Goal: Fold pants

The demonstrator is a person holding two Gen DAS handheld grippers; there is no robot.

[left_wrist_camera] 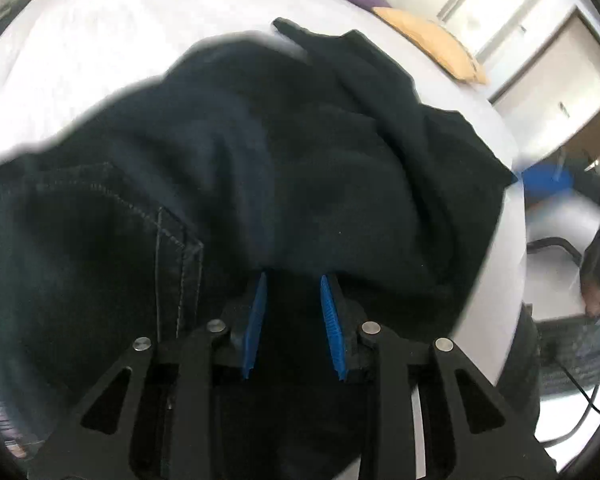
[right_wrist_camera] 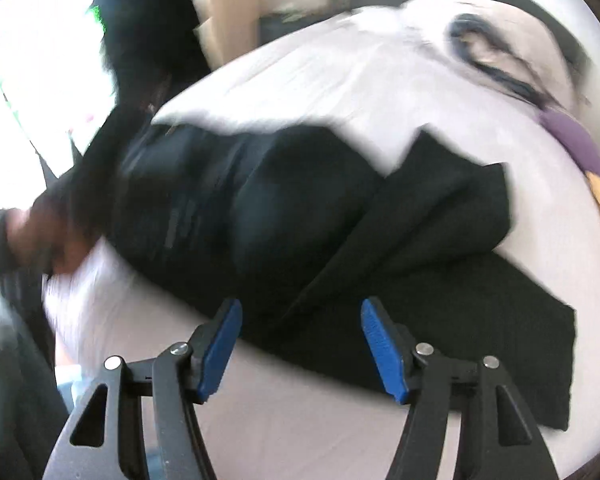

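Dark pants (right_wrist_camera: 320, 216) bunched mid-frame on white bed (right_wrist_camera: 300, 420), soft, heavy denim, best gripped at hem edges; left gripper (left_wrist_camera: 294, 280) pinches a fold, right gripper (right_wrist_camera: 302, 312) gapes empty.

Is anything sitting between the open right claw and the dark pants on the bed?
Nothing visible does. The right claw hangs open just above the pants, with only bare white bedsheet under its fingers. The purple cushion lies well off to the side.
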